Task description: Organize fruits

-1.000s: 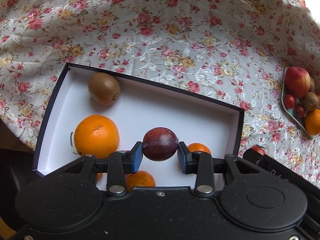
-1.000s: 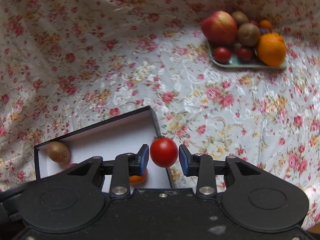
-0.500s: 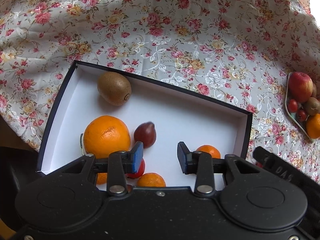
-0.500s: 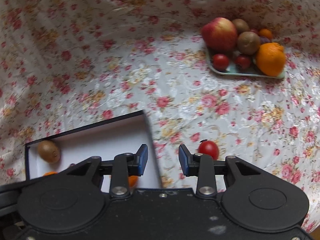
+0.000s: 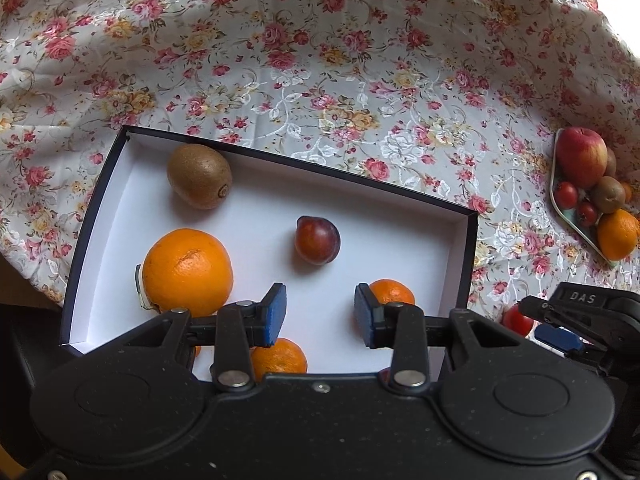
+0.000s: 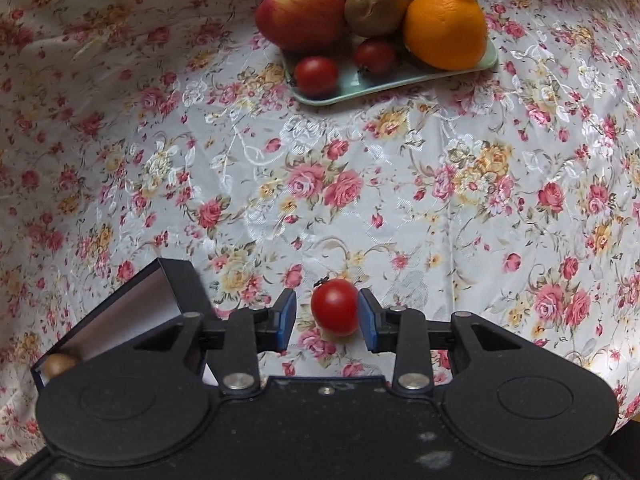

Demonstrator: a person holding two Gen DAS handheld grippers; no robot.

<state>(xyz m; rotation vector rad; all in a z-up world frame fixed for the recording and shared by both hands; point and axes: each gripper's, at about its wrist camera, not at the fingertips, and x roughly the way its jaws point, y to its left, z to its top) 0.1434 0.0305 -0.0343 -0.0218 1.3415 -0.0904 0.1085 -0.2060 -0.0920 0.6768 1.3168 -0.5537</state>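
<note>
Plum (image 5: 317, 240), kiwi (image 5: 199, 176), oranges inside box (image 5: 471, 248)

Plum (image 5: 318, 240) in box (image 5: 471, 256); tomato (image 6: 335, 311) outside it.

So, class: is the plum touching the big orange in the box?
Apart. The left wrist view shows bare white box floor between the plum and the orange.

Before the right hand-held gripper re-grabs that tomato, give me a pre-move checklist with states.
1. Tomato lies between the right hand-held gripper pads: ok.
2. Right jaws open, a gap on the left side: ok.
3. Tomato in the box: not ok, it lies on the tablecloth.
4. Left hand-held gripper open and holding nothing: ok.
5. Plum resting on the box floor: ok.
6. Right pad touching the tomato: cannot tell.
</note>
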